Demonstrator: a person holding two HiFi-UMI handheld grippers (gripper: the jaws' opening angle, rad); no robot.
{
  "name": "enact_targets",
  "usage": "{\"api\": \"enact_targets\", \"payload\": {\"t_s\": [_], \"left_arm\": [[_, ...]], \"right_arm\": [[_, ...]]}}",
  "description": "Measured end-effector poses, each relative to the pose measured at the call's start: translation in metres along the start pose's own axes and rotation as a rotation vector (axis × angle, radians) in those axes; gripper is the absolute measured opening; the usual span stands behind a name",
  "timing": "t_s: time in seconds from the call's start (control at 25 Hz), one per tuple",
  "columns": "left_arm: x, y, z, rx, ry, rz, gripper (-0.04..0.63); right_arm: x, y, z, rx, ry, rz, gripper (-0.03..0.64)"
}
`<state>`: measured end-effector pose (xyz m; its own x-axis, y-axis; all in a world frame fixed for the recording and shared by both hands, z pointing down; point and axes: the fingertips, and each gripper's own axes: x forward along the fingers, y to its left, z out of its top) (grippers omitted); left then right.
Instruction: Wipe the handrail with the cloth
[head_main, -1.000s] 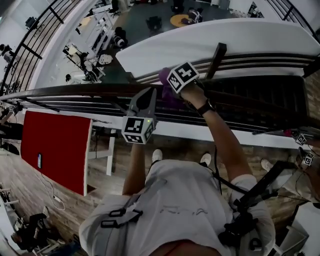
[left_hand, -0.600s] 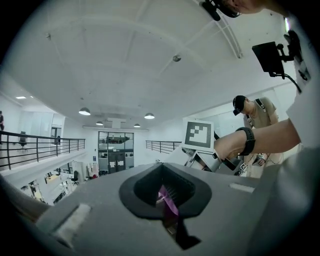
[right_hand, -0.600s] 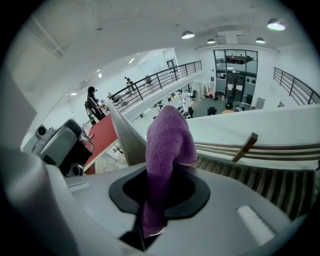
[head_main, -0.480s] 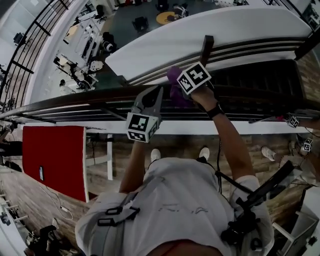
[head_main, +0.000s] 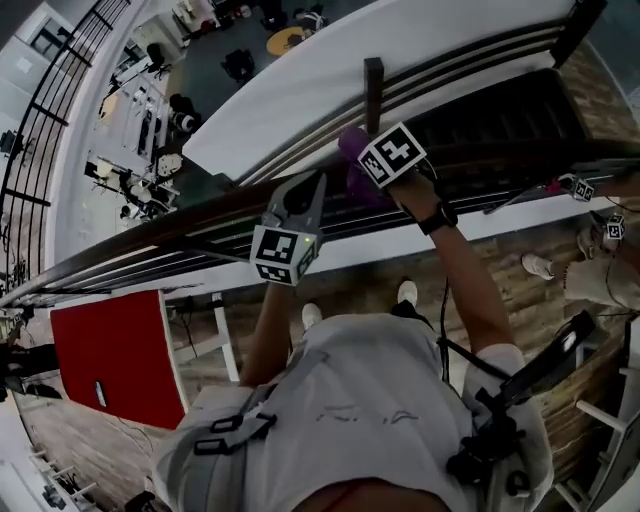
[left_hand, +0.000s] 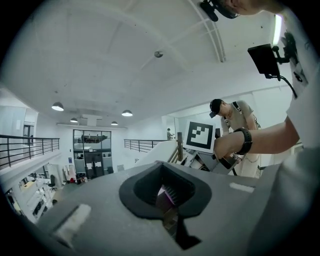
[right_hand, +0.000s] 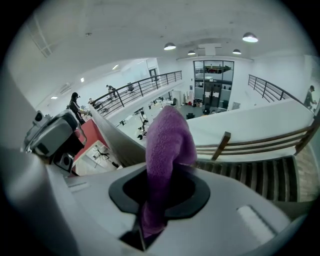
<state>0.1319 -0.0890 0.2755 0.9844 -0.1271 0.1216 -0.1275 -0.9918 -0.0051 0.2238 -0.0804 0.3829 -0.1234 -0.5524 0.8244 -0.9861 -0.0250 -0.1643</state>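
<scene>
The purple cloth (head_main: 352, 150) is clamped in the closed right gripper (head_main: 368, 172) and pressed on the handrail (head_main: 190, 222). It is now carried along to the post (head_main: 373, 85), so that stretch is likely wiped. The left gripper (head_main: 308, 188) is held left of the post, closed and seemingly empty.

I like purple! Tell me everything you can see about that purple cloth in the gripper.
The cloth is purple and fuzzy, like a soft towel. It is bunched into a rounded lump that sticks out from the right gripper, whose jaws are shut on its lower end. In the head view it seems pressed on the dark handrail.
</scene>
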Motion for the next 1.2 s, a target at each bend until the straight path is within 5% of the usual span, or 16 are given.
{"api": "enact_targets", "payload": {"t_s": [0.52,1.2], "left_arm": [[0.086,-0.102,0.004,0.016,-0.005,-0.247,-0.003],[0.171,-0.239,0.004,0.046,-0.011,-0.483,-0.003]], "right_arm": [[-0.078,-0.142,-0.087,0.129,-0.034,-0.279,0.069],[-0.183,-0.309,-0.178,0.349,-0.215,-0.49,0.07]]}}
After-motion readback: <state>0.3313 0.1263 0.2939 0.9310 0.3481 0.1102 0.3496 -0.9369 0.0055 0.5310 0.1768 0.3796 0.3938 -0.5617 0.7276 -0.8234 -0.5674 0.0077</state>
